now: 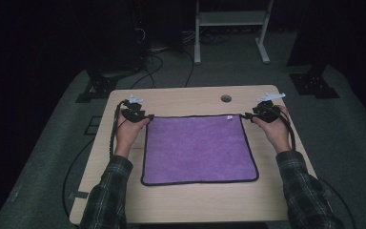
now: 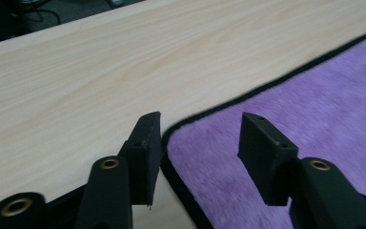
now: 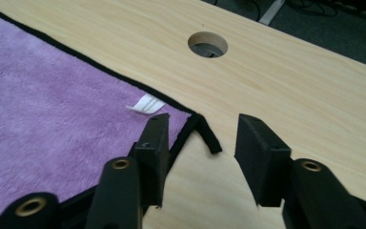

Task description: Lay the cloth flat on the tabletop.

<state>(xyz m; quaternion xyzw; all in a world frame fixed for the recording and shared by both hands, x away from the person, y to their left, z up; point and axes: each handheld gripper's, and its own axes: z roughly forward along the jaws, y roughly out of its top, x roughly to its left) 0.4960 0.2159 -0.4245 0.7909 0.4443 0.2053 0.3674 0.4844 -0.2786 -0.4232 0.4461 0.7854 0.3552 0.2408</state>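
One purple cloth (image 1: 198, 149) with black edging lies flat on a pale wooden table (image 1: 190, 202), its far edge running between two hand-held grippers. The left gripper (image 2: 200, 138) sits at the cloth's far-left corner, its two black jaws spread apart with the corner lying between them, one jaw over bare wood and the other over the purple pile; nothing is pinched. The right gripper (image 3: 201, 138) sits at the far-right corner, jaws likewise spread and empty, the corner and a short black hanging loop (image 3: 209, 138) lying between them. A single small white label (image 3: 146, 104) is sewn just inside that corner; its print is too small to read. One round cable hole (image 1: 226, 98) is cut in the table beyond the cloth's far edge. Two plaid sleeves (image 1: 108, 191) enter from the near side. One white frame (image 1: 231, 28) stands on the floor behind the table.
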